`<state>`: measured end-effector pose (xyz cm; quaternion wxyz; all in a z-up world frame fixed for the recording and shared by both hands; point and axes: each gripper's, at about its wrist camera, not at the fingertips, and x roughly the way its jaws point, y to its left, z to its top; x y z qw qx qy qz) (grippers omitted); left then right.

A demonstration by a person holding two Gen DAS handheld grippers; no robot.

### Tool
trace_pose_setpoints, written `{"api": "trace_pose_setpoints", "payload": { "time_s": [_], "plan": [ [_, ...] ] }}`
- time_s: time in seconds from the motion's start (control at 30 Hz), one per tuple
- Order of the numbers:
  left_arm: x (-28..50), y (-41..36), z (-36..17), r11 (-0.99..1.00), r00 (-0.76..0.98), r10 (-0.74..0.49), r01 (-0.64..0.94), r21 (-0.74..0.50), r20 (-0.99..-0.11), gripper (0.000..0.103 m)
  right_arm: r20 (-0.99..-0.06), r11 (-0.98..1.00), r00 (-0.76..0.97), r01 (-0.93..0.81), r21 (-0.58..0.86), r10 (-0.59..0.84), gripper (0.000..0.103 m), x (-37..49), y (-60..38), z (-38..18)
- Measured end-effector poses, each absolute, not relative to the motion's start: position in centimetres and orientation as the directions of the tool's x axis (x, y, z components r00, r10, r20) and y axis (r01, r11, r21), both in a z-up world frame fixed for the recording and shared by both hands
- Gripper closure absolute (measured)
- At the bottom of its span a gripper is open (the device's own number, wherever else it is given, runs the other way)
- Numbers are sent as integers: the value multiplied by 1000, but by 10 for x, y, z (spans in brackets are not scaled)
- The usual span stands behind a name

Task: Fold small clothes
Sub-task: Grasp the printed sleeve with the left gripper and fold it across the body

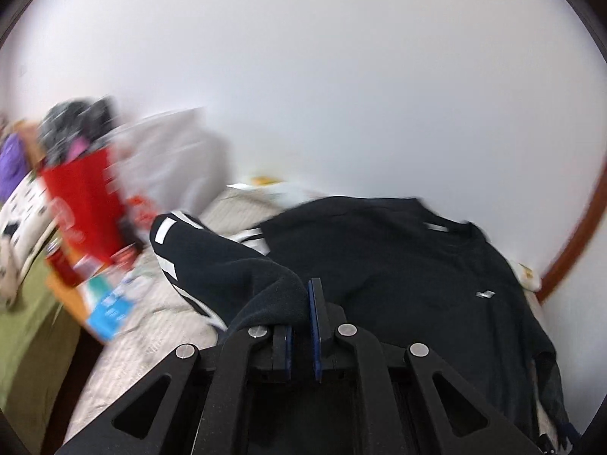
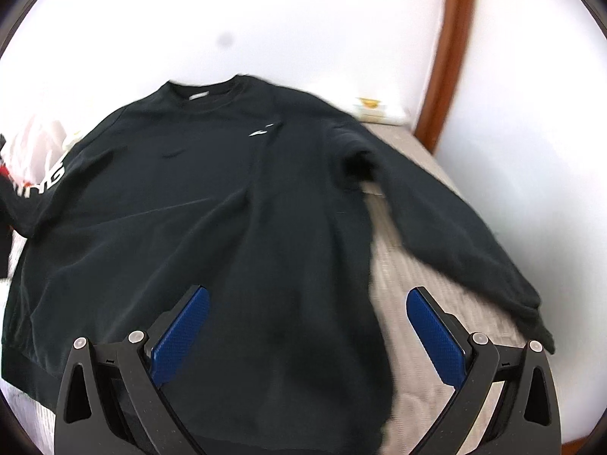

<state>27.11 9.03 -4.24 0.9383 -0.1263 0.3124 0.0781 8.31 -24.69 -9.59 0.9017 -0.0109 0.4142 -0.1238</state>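
Note:
A black sweatshirt (image 2: 227, 204) lies front up on a beige bed (image 2: 409, 265), collar toward the wall. My left gripper (image 1: 301, 303) is shut on the cuff of its left sleeve (image 1: 212, 261), which has white lettering and is lifted and folded toward the body (image 1: 398, 265). My right gripper (image 2: 307, 326) is open and empty, hovering over the lower hem. The right sleeve (image 2: 455, 227) lies spread out to the right.
A red bag (image 1: 83, 204) stuffed with clothes, boxes and papers crowd the bed's left side. A grey pillow (image 1: 174, 159) leans on the white wall. A small packet (image 2: 375, 112) lies at the head of the bed. A brown wooden frame (image 2: 447, 49) stands at the right.

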Motion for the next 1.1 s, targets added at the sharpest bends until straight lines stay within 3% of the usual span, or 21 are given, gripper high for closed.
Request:
{"api": "trace_pose_setpoints", "payload": {
  "time_s": [0.27,0.47,0.53,0.6,0.67,0.73,0.77,0.87,0.9,0.93,1.0,1.1],
  "plan": [
    [331,-46,-67,994,742,-65,-13,-112,-667,95,-741,931,588,337,-142,-325,1,40,-327,-109],
    [341,-95,-108,997,668,-71,38,-61,-741,93,-742,929,581,337,-156,-335,1,9,-352,-123],
    [342,-99,-114,995,634,-98,54,-83,-767,82,-743,934,587,327,-146,-322,1,3,-354,-123],
    [336,-101,-113,994,619,-112,72,-86,-778,79,-737,935,596,322,-147,-320,1,3,-353,-120],
    [328,-97,-107,994,625,-105,79,-71,-774,69,-727,936,605,316,-154,-324,1,6,-349,-116],
    [313,-85,-98,994,642,-106,83,-69,-759,44,-720,938,615,310,-153,-321,1,13,-342,-113],
    [306,-78,-94,995,656,-100,79,-64,-748,39,-716,940,621,306,-150,-317,1,16,-338,-110],
    [278,-48,-86,997,681,-78,60,-51,-728,38,-696,950,656,282,-135,-294,1,27,-320,-99],
    [270,-35,-86,997,679,-75,48,-57,-731,38,-689,955,669,269,-127,-280,8,32,-313,-95],
    [259,-17,-88,997,673,-67,26,-67,-737,38,-688,962,677,245,-122,-260,23,39,-303,-91],
    [250,8,-94,998,657,-39,-19,-68,-753,38,-695,972,683,204,-115,-225,36,56,-283,-86],
    [229,48,-108,996,636,18,-77,-40,-772,38,-699,986,696,132,-101,-165,37,82,-248,-80]
  ]
}}
